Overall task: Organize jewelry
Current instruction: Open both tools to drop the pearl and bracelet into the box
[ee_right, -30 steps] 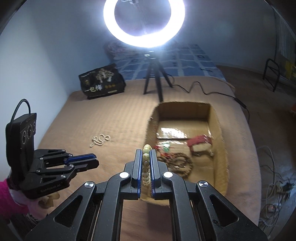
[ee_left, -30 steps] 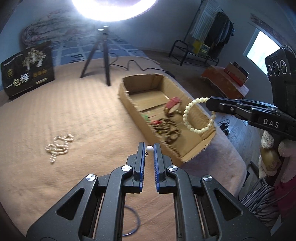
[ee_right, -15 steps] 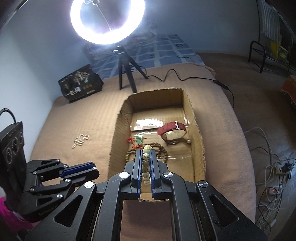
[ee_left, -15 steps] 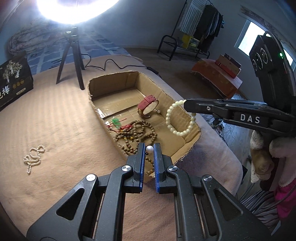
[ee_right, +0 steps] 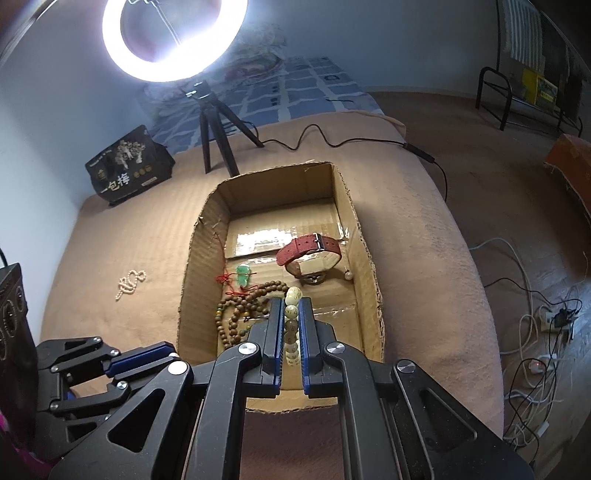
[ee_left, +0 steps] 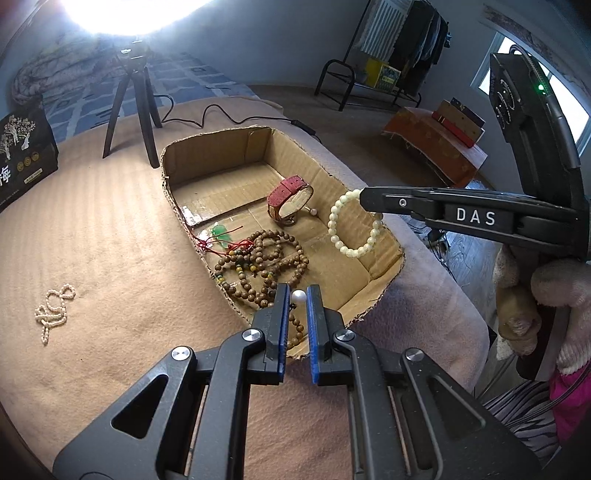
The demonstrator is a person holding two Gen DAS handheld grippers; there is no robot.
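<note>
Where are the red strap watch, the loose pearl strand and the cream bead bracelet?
red strap watch (ee_right: 308, 254), right wrist view, on the strap.
loose pearl strand (ee_left: 53, 308), left wrist view, mid-strand.
cream bead bracelet (ee_left: 334, 221), left wrist view, left-side beads.

The ring light (ee_left: 125, 14) is cut off by the top edge in the left wrist view. The black box (ee_left: 22, 155) is cropped at the left edge, its print too small to be read.
</note>
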